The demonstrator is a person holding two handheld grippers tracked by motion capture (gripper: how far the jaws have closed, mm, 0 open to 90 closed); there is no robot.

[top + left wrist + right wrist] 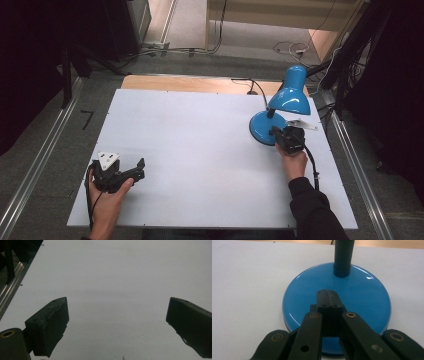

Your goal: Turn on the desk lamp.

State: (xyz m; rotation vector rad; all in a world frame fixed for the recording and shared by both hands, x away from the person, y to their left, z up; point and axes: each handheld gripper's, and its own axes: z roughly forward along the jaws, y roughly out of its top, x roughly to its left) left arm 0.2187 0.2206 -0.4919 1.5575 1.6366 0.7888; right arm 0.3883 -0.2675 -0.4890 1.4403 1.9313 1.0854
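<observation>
Lower left of the high view: left gripper [131, 172] in a hand, jaws spread wide over the bare white table [200, 150]. Right of centre: glossy blue desk lamp [280, 107], round flat base, black ribbed neck, cone shade tilted down. Over the base: right gripper [327, 293], jaws pressed together, gripping nothing.

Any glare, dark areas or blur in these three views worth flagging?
High view: side edges nearly black, white table evenly lit. Right gripper view: small glare streaks on the glossy blue lamp base; the shut right gripper is soft up close. Left gripper view: dim and grey, open left gripper slightly blurred.
</observation>
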